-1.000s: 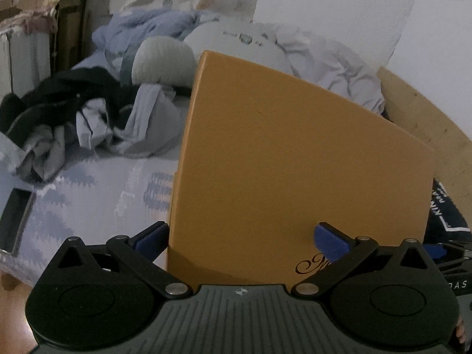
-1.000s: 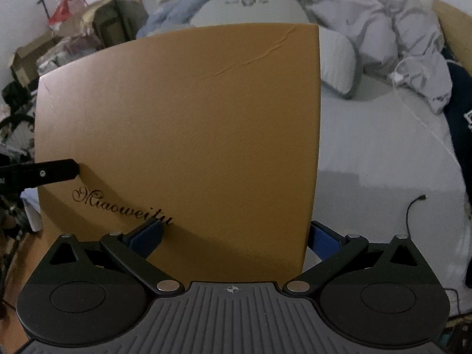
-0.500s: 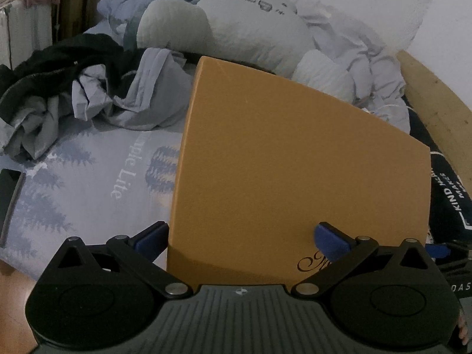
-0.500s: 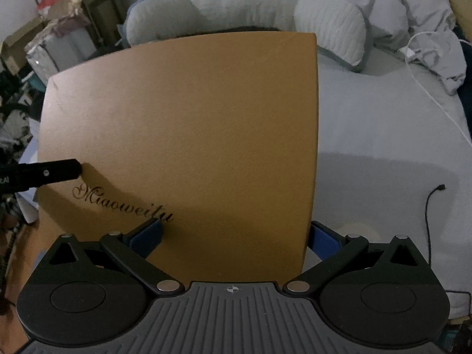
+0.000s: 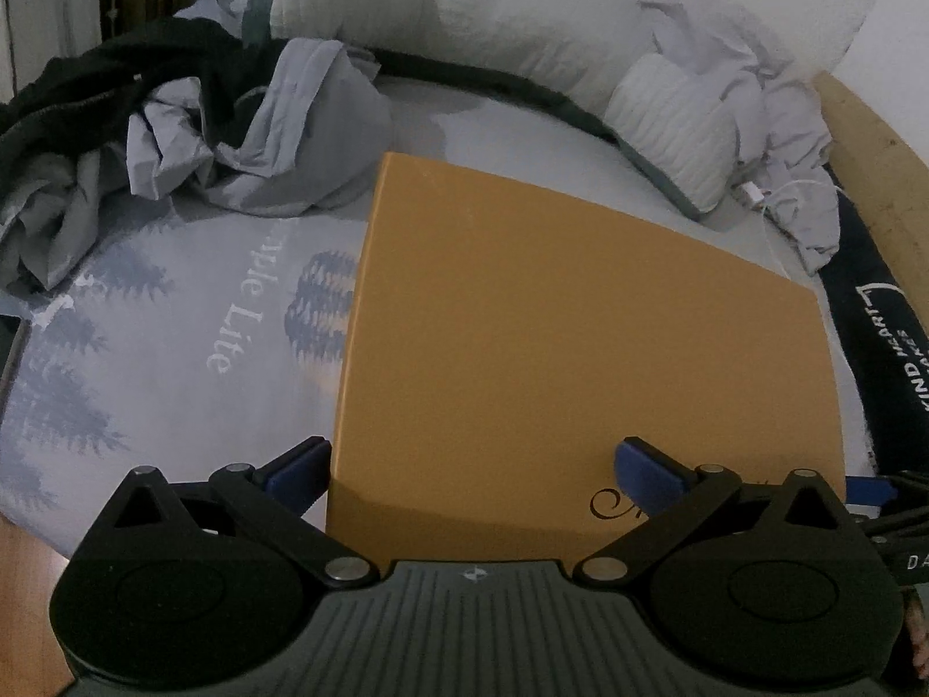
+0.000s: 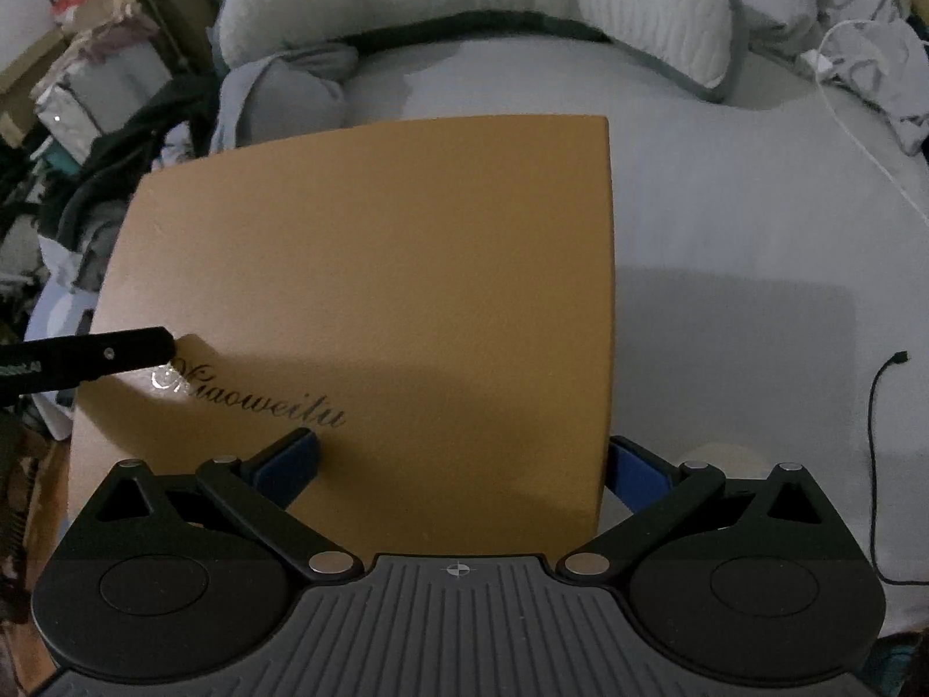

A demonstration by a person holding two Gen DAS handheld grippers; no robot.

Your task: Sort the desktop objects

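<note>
Orange-brown, flat and big: box [image 5: 586, 342] in the middle of the left wrist view, over a pale bed [image 5: 174, 313]. Left gripper [image 5: 473, 462] at the bottom, blue pads [image 5: 644, 467] far apart, one on each side of the box's near left corner. Holding the box, it looks like. Crumpled grey clothes [image 5: 273, 133] upper left. White pillow [image 5: 673, 116] upper right.

In the right wrist view, same box [image 6: 406, 290] in the middle, dark curly writing near its lower left. Right gripper [image 6: 458, 464] at the bottom, jaws wide, gripping the box's near right corner. Tip of the left gripper on the box's left edge. Thin black cable [image 6: 877, 435] on the bed at the right. Piled boxes [image 6: 87, 58] upper left.
</note>
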